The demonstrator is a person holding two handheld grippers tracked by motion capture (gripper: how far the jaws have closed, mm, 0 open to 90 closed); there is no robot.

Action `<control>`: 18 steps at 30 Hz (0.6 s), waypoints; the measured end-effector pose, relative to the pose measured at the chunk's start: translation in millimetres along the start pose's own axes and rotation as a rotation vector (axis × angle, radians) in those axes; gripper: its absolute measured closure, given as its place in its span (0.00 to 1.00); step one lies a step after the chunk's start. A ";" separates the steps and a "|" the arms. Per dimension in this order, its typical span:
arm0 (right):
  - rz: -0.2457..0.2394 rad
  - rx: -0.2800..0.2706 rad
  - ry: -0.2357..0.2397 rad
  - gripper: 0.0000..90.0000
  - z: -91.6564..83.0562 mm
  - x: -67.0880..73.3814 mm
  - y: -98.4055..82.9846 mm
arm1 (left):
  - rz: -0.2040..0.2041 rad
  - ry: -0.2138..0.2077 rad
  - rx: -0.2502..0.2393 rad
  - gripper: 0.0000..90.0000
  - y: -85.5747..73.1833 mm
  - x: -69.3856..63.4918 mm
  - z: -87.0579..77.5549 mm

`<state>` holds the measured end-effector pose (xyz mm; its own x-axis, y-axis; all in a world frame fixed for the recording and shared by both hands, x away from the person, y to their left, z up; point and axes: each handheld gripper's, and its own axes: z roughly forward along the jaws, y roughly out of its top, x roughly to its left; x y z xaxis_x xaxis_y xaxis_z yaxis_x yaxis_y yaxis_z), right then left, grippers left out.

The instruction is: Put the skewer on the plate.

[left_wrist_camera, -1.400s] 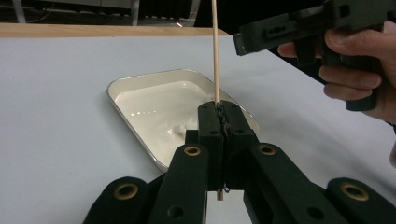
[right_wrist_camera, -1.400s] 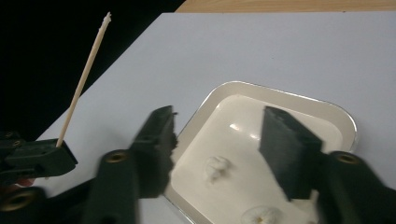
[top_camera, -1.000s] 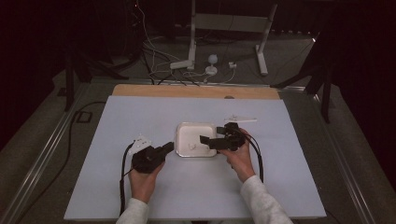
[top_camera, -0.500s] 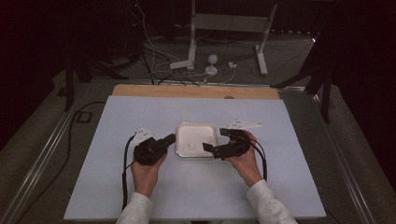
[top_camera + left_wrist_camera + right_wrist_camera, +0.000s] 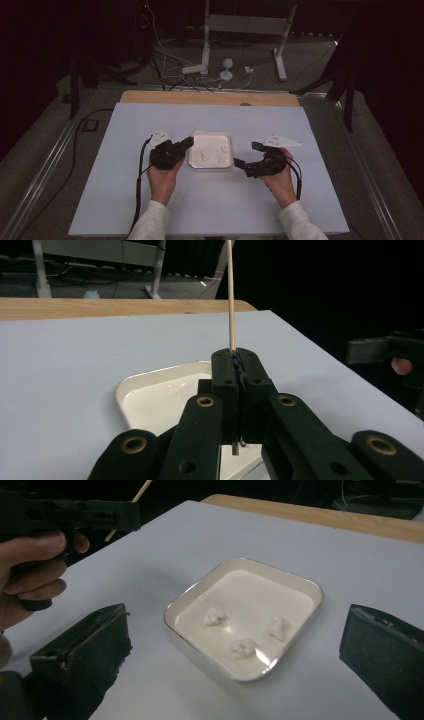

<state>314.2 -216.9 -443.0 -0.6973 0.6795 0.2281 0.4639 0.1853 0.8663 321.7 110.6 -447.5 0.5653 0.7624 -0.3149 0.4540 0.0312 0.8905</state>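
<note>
On the table, a white tray holding three pale lumps is sitting between both hands. The right hand-held gripper is hanging spread and empty beside it; the left hand-held gripper is pinching an upright wooden skewer at the tray's left edge.

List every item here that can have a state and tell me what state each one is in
left gripper: shut on the wooden skewer, left of the tray.
wooden skewer: clamped near its lower end, standing upright.
right gripper: open, holding nothing, jaws either side of the tray.
tray: flat on the table, uncovered, three white lumps inside.
white lumps: loose in the tray, apart from one another, none skewered.
</note>
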 end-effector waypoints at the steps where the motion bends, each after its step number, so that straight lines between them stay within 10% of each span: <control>1: -0.001 -0.008 -0.004 0.00 -2.9 -1.2 -1.7 | -0.001 0.000 0.003 0.99 0.2 -0.4 1.8; 18: 0.008 -0.041 -0.070 0.00 -45.9 -17.2 -31.8 | -0.027 0.023 0.017 0.99 -2.4 0.9 21.5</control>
<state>286.3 -267.0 -454.1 -0.6532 0.7289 0.2050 0.4456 0.1511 0.8824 336.0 97.3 -457.0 0.5372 0.7758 -0.3310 0.4809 0.0407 0.8758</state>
